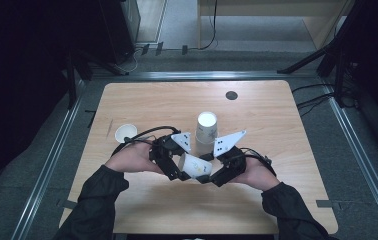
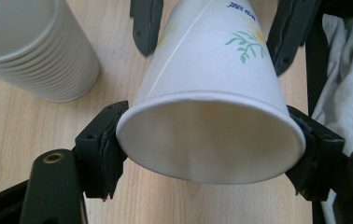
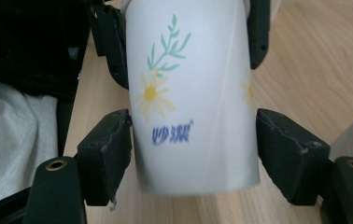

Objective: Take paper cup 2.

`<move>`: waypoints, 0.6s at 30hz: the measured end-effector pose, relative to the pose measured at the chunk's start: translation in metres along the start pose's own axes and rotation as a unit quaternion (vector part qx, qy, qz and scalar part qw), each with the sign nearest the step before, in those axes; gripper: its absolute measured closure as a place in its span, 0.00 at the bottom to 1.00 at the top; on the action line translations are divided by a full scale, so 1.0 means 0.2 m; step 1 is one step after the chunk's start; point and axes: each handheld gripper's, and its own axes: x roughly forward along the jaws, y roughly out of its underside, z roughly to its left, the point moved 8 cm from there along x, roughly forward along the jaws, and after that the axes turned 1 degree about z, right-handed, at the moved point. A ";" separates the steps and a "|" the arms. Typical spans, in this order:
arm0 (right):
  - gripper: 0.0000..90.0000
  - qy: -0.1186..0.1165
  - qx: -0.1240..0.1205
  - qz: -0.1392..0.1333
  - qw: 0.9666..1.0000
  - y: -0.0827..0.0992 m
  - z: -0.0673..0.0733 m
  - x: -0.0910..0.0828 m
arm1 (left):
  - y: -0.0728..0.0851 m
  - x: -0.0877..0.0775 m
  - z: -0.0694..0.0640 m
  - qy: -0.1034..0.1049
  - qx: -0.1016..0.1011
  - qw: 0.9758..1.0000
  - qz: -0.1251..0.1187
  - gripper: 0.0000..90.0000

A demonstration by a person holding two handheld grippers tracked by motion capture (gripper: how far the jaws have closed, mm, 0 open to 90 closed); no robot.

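Because it is thin, light paper, the cup (image 2: pixel 209 93) would dent under a hard squeeze, so its rolled rim is the stiffest hold. It lies sideways above the wooden table (image 1: pixel 142 100): the left gripper (image 1: pixel 176 167) pinches the rim end, and the right gripper (image 1: pixel 212 175) brackets its base, contact unclear. A ribbed stack of cups (image 1: pixel 206 129) stands just beyond.

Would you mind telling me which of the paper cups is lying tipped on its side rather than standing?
The flower-printed cup held between the two grippers, nearest the person. The stack of cups and the small cup at the left stand upright on the table.
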 end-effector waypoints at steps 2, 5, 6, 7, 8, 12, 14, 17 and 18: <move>0.35 0.001 -0.009 0.013 1.000 0.01 0.00 0.03 | -0.01 0.02 -0.01 0.003 0.001 1.000 0.003 0.28; 0.37 -0.002 -0.011 0.019 1.000 0.02 0.01 0.04 | -0.01 0.03 -0.01 0.005 0.004 1.000 0.006 0.28; 0.37 -0.001 -0.013 0.023 1.000 0.02 0.01 0.05 | -0.01 0.03 -0.01 0.004 0.004 1.000 0.006 0.28; 0.38 0.000 -0.013 0.025 1.000 0.02 0.01 0.05 | -0.01 0.03 -0.01 0.003 0.004 1.000 0.004 0.28; 0.38 0.001 -0.015 0.027 1.000 0.02 0.01 0.05 | -0.01 0.03 0.00 0.005 0.004 1.000 0.002 0.28; 0.38 0.002 -0.015 0.021 1.000 0.01 0.01 0.04 | -0.01 0.03 0.00 0.007 0.001 1.000 -0.006 0.22; 0.38 0.006 -0.013 0.016 1.000 0.01 0.00 0.02 | -0.01 0.03 0.00 0.005 0.002 1.000 -0.009 0.17; 0.38 0.009 -0.010 0.005 1.000 0.00 -0.01 0.00 | -0.01 0.02 0.01 0.005 -0.005 1.000 -0.026 0.15; 0.38 0.009 -0.010 0.005 1.000 0.00 -0.01 0.00 | -0.01 0.01 0.01 0.010 -0.011 0.999 -0.037 0.15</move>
